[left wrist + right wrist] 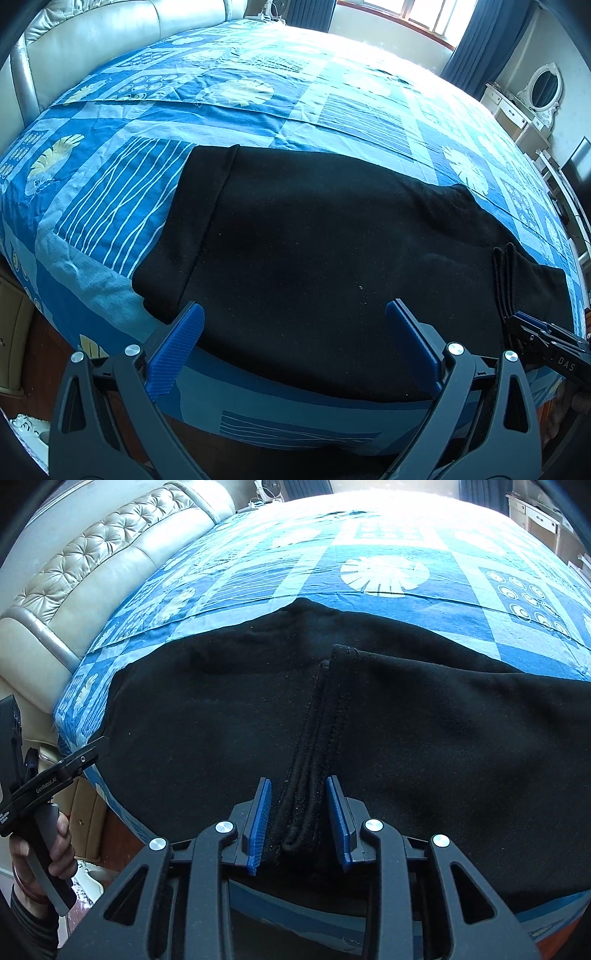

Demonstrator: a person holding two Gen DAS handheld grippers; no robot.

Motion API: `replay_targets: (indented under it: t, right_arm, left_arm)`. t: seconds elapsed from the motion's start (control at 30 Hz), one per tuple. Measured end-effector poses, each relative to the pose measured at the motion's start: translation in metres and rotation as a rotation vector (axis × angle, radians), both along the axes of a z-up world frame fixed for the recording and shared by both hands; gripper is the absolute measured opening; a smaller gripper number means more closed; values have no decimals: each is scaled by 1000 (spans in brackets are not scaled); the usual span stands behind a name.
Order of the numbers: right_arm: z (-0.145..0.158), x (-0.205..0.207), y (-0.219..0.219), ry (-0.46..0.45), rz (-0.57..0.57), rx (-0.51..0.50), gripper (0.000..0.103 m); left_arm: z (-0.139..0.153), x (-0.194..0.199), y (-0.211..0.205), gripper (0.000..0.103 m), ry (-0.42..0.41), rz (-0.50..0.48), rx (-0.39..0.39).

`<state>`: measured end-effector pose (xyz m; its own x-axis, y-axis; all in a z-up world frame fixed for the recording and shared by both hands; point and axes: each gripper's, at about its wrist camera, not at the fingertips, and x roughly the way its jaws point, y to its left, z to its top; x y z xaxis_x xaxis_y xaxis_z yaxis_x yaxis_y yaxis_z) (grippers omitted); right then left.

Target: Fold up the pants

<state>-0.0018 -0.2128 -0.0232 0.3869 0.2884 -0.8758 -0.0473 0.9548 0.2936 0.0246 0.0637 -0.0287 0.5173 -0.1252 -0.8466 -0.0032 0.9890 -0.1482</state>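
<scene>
pants: black pants (pixel 332 236) are lying flat on my bed, along the near edge, already folded over on themselves, with a little black cloth hanging past that edge.
bed: blue patterned bedspread (pixel 229 122) is covering it; padded headboard (pixel 92 565) is running along the far-left edge.
stacked hems: a thick ridge of layered hems (pixel 317 746) is running from the near edge toward the middle of the bed, lying on top of the folded cloth.
left gripper (pixel 295 332): I'm holding it over the near edge, jaws standing wide apart, blue pads (pixel 181 343) on either side of flat black cloth and squeezing nothing. Left finger is sitting near the left fold line of the pants.
right gripper (pixel 299 812): I'm straddling the ridge of hems at the near edge. Jaws are standing partly apart. Left pad (pixel 258 819) is looking close to or just touching the cloth, can't tell which; right pad is showing a gap. Not clamping it.
left hand (pixel 48 834): showing in the right wrist view, wrapping the left tool's handle off the bed's near-left corner.
room: window and dark curtains (pixel 469 40) are sitting beyond the far edge; white dresser with an oval mirror (pixel 543 88) is standing off the right edge.
</scene>
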Motion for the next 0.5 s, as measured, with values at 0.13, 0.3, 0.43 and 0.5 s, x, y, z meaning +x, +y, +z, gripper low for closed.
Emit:
replay_targets:
  t: [0.13, 0.3, 0.43, 0.5]
  right_arm:
    - [2, -3, 5, -13, 10, -17, 35]
    - [24, -11, -9, -36, 41, 145, 35]
    - [60, -17, -68, -117, 4, 241, 37]
    - [70, -18, -119, -159, -87, 238, 43]
  left_arm:
    - [-2, -1, -2, 99, 5, -4, 4]
    - [-3, -1, -3, 98, 5, -8, 8]
    - [-2, -2, -1, 99, 3, -6, 0]
    - [-3, -1, -1, 98, 4, -4, -2]
